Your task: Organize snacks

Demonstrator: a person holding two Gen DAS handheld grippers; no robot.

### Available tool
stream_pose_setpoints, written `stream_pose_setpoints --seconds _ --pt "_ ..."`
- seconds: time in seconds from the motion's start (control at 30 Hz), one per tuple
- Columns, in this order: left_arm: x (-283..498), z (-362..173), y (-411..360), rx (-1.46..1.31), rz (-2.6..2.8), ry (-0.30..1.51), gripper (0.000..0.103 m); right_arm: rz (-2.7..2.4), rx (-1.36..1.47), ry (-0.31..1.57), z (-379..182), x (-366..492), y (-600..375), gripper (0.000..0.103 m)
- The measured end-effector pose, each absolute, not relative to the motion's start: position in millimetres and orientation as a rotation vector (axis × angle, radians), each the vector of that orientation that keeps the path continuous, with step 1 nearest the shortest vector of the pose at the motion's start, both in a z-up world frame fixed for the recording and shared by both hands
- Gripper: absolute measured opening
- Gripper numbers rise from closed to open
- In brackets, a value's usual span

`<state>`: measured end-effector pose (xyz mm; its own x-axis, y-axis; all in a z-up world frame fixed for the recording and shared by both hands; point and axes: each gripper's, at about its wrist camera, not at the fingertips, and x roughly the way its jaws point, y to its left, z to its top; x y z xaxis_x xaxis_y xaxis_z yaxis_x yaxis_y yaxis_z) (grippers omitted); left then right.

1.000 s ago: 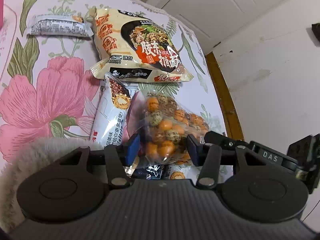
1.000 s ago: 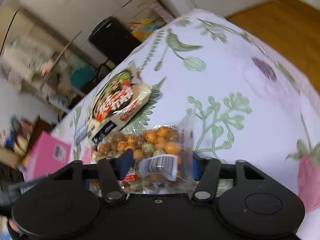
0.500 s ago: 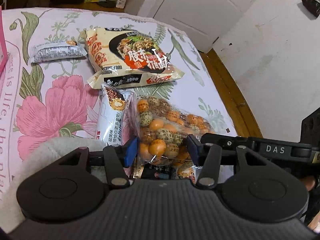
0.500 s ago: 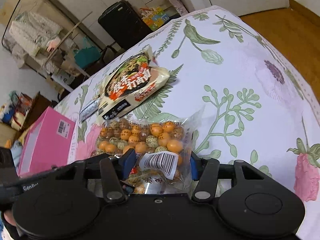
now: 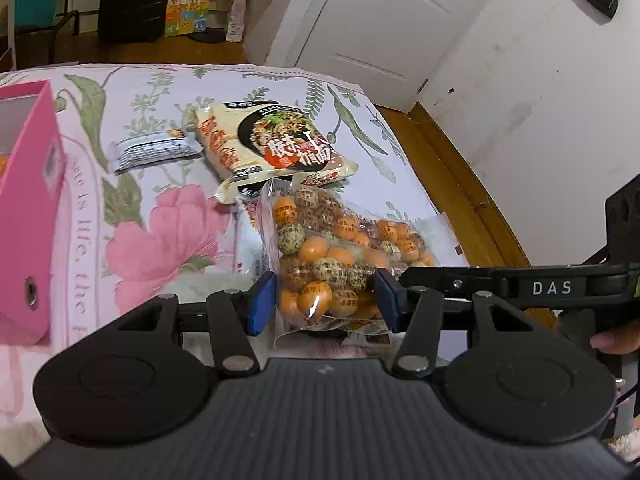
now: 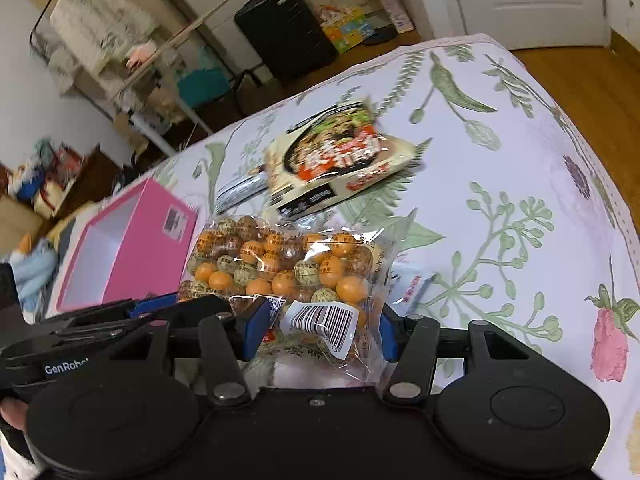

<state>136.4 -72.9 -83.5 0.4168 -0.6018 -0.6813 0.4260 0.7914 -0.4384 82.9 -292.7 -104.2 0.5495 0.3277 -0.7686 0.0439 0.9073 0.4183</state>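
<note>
**Now: two-gripper carry of the candy bag toward the pink box**

We have the clear bag of wrapped round candies clamped from both ends: the left gripper pinches one end, the right gripper the end bearing the barcode label. The bag hangs above the floral bedspread, clear of the noodle packet and the small grey snack bar lying beyond it. The open pink box sits to the left. Judgement: we should move both grippers together at matched height, since the loose film will sag or slip if the ends spread, then lower over the box opening before letting go.
</note>
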Motion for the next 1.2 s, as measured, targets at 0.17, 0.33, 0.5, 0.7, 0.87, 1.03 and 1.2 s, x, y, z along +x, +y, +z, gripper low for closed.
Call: stream_pose_setpoints --seconds 0.17,0.33,0.5,0.7,0.87,1.03,1.2 --pt "125.1 -71.6 -49.0 -0.225 -0.629 0.931 0.05 0.208 0.354 1.006 -86.0 83.7 -269.6 0.061" --pt "111.7 -58.8 -22.7 -0.209 -0.579 0.888 0.051 0.262 0.305 1.032 -73.0 88.4 -241.0 0.061" --pt "106.9 -48.0 12.0 -0.222 -0.518 0.867 0.051 0.318 0.269 1.057 -62.4 99.9 -205.6 0.061" --pt "120.8 -37.4 72.7 -0.311 -0.466 0.915 0.052 0.416 0.176 1.083 -45.1 121.4 -152.4 0.061" --pt "132.8 -27.8 122.1 -0.331 -0.402 0.897 0.052 0.506 0.121 1.09 -33.7 149.8 -106.4 0.061" --pt "148.7 -26.7 163.0 -0.318 -0.314 0.872 0.053 0.564 0.104 1.08 -36.5 178.6 -60.5 0.061" --pt "170.8 -42.6 189.8 -0.331 -0.244 0.888 0.055 0.574 0.124 1.081 -55.5 203.4 -26.5 0.061"
